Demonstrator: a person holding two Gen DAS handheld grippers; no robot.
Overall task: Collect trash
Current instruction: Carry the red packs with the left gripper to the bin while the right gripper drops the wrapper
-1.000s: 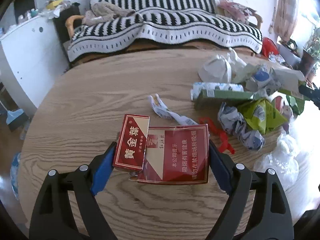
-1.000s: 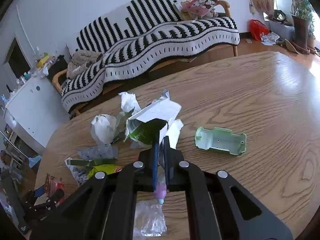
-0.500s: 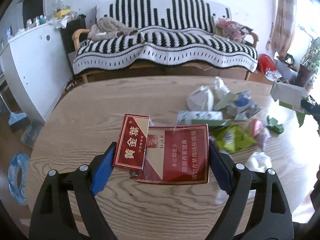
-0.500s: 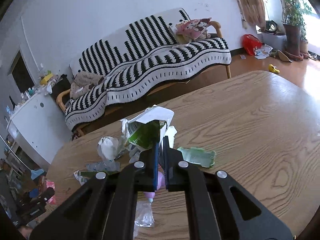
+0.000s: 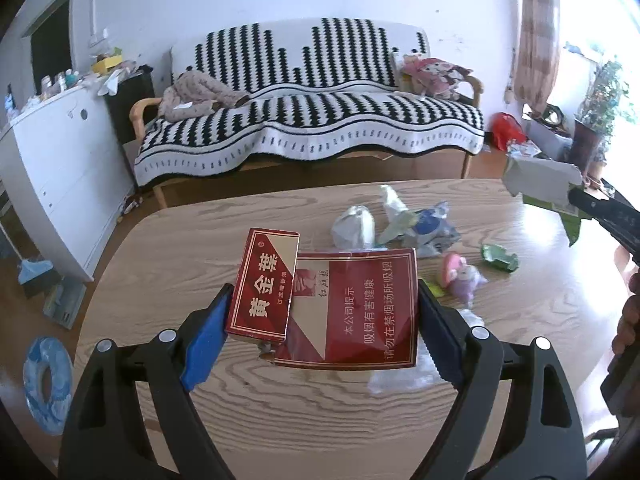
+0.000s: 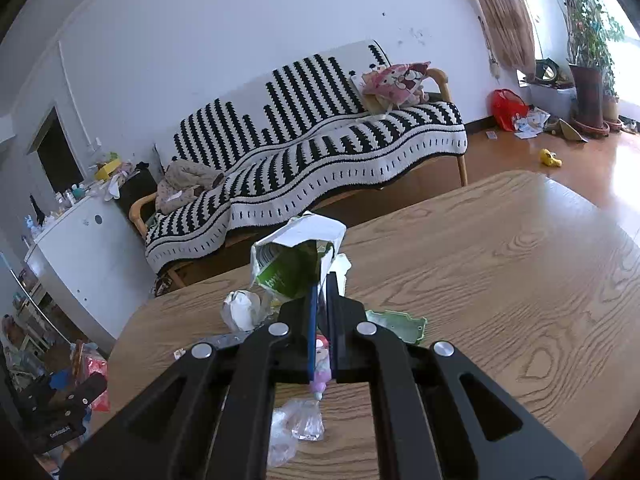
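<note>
My left gripper [image 5: 320, 312] is shut on two red cigarette packs, a small upright pack [image 5: 264, 284] and a wide flat carton [image 5: 356, 308], held above the wooden table [image 5: 200, 248]. My right gripper [image 6: 320, 280] is shut on a torn green and white carton [image 6: 292, 256], held high over the table; it also shows at the right edge of the left wrist view [image 5: 540, 180]. Loose trash lies on the table: crumpled white paper [image 5: 354, 224], a blue and white wrapper [image 5: 430, 228], a pink and purple toy [image 5: 460, 276], a green plastic piece [image 5: 498, 256] and clear plastic film [image 6: 296, 424].
A sofa with a black and white striped cover [image 5: 308, 116] stands behind the table. A white cabinet [image 5: 48, 168] stands to the left. A blue ring [image 5: 46, 384] lies on the floor at left. A potted plant [image 6: 584, 56] and red bag [image 6: 508, 108] stand at right.
Both grippers have risen well above the table with their loads still held. The trash pile now looks smaller and farther below. The right gripper's carton has lifted with it.
</note>
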